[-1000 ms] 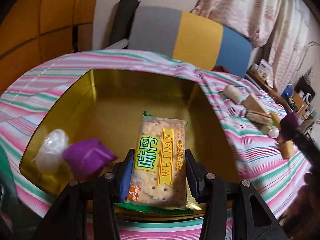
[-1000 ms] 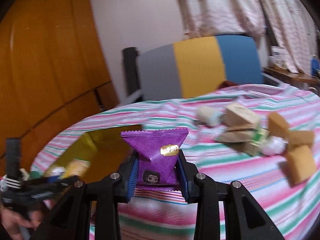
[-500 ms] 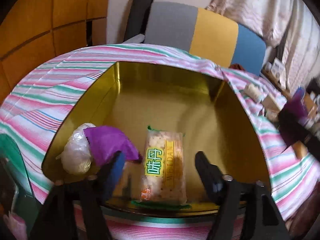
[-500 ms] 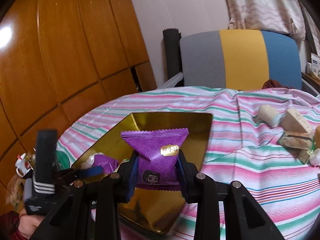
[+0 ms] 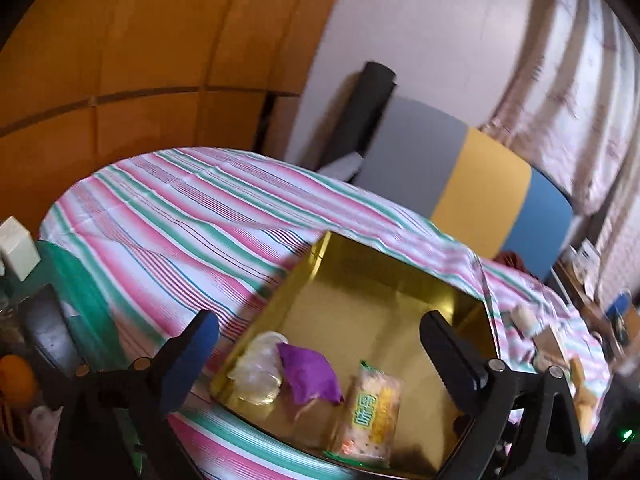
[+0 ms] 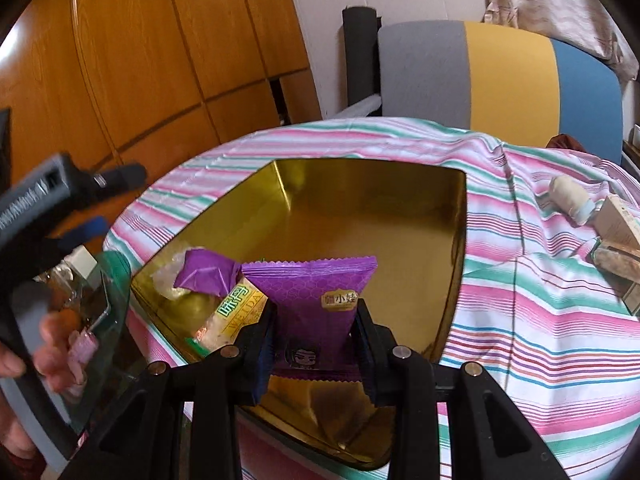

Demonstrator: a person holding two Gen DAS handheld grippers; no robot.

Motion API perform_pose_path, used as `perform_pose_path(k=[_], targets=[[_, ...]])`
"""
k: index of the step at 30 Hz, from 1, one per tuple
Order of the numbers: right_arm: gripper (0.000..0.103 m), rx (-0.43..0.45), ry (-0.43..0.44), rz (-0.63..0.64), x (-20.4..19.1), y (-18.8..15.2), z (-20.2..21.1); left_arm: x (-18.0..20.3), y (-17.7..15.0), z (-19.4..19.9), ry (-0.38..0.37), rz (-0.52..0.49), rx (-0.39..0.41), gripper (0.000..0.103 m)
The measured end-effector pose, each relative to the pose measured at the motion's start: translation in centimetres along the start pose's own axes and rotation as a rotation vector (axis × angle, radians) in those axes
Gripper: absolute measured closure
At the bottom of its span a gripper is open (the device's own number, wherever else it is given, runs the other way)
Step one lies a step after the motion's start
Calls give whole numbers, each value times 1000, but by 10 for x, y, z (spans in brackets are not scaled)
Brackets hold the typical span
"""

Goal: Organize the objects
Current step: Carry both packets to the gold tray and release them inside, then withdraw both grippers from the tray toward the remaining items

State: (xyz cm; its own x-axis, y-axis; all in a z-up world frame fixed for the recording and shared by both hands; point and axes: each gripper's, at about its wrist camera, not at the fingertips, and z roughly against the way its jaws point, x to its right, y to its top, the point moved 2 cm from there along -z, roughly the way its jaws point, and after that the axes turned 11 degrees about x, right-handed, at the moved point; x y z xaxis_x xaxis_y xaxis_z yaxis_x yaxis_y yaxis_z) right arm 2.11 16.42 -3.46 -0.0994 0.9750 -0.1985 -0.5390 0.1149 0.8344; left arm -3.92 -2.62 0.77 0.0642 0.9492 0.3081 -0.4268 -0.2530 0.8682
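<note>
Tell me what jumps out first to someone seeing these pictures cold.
The purple snack packet dominates the right wrist view, clamped upright in the right gripper just above the near edge of the shiny gold tin. The tin sits open on the pink and green striped cloth and already holds a cracker pack, a second purple packet and a clear-wrapped sweet. The left gripper hangs wide open and empty over it.
</note>
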Motion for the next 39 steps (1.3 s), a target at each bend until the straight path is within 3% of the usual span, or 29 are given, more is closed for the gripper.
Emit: perform_pose_path(k=[10, 13, 23, 30, 39], targets=[[67, -106, -1, 13, -13, -6, -19, 0, 2, 5, 37, -13, 9, 1], [62, -117, 13, -5, -12, -10, -19, 1, 2, 5, 41, -16, 6, 1], [62, -70, 56, -6, -16, -9, -8, 3, -1, 6, 43, -8, 2, 0], [62, 0, 37, -30, -6, -2, 8, 13, -8, 5, 25, -24, -23, 0], [61, 45, -10, -74, 16, 4, 23, 38, -25, 3, -49, -59, -92, 0]])
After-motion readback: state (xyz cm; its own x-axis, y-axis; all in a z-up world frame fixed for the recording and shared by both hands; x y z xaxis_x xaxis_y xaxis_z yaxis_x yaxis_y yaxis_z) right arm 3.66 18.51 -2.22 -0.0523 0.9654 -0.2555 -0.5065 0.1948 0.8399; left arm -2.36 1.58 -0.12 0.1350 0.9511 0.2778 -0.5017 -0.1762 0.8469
